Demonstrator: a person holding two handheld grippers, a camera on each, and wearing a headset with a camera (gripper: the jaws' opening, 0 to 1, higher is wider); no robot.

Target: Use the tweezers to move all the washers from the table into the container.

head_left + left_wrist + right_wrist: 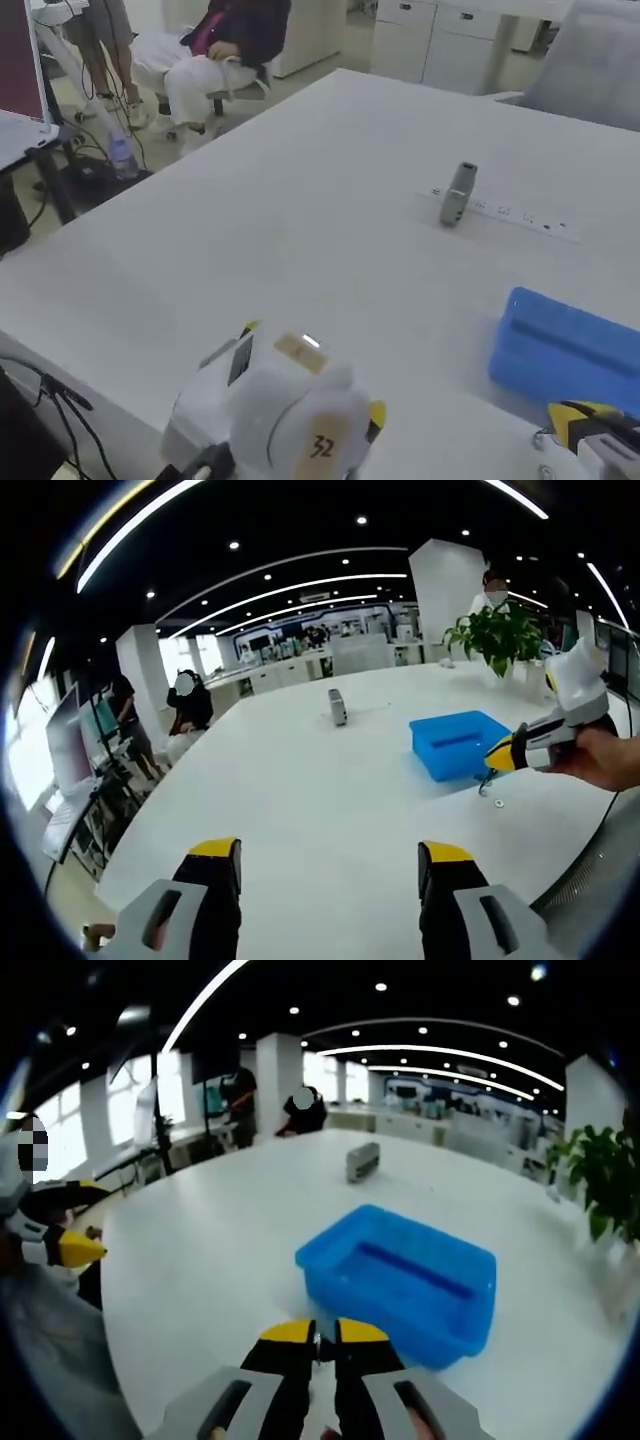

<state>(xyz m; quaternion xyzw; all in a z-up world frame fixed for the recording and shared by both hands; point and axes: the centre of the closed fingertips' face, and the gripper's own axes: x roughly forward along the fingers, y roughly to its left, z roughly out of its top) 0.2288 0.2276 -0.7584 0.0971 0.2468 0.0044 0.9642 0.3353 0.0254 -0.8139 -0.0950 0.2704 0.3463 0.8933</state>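
The open-plan room has ceiling strip lights, and a broad white table [300, 230] carries the work. The blue container [565, 350] stands near the table edge, at 4 o'clock in the head view.

**Key relation.** In the left gripper view, one washer [498, 802] lies flat on the table at 5 o'clock of the container, near it but clear of its wall. The right hand-held gripper [497, 756] sits just above this washer, which lies at 6 o'clock of its tip. A thin dark item, judged to be the tweezers [486, 780], runs from the tip down towards the table, long axis near vertical. It ends just beside the washer; contact cannot be confirmed.

**Gripper states.**
- Right hand-held gripper: jaws narrow, nearly closed, pinching the thin item. In the right gripper view the container lies ahead at 1 o'clock, its long axis running 10 to 4 o'clock.
- Left hand-held gripper [330, 855]: jaws spread wide, holding nothing, low over bare table, well apart from the washer.

**Assessment.** The right side is nearer, so the pick falls to it. The following carry is short, towards 11 o'clock in the left gripper view.
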